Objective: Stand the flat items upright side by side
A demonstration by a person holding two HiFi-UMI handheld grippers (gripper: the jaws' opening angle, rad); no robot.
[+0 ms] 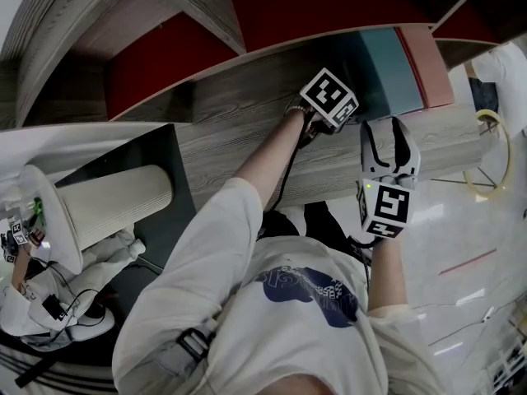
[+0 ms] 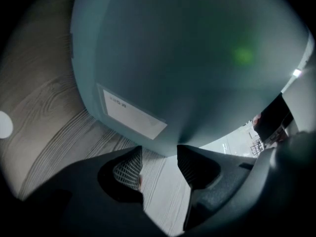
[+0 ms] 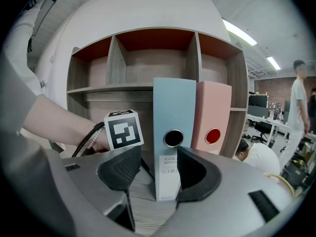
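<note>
Binders stand upright on wooden shelf (image 1: pixel 247 130): blue binder (image 3: pixel 173 127) just beside pink binder (image 3: pixel 213 122). Against blue binder's cover, left gripper (image 2: pixel 159 152) gapes wide, empty. Facing its spine, right gripper (image 3: pixel 158 157) half-spread, gripping nothing.

Binders (image 3: pixel 173 107) abreast on shelf (image 3: pixel 150 215)

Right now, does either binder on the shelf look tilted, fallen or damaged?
Nothing stands out: the blue binder and the pink binder both stand upright, side by side, on the wooden shelf.
</note>
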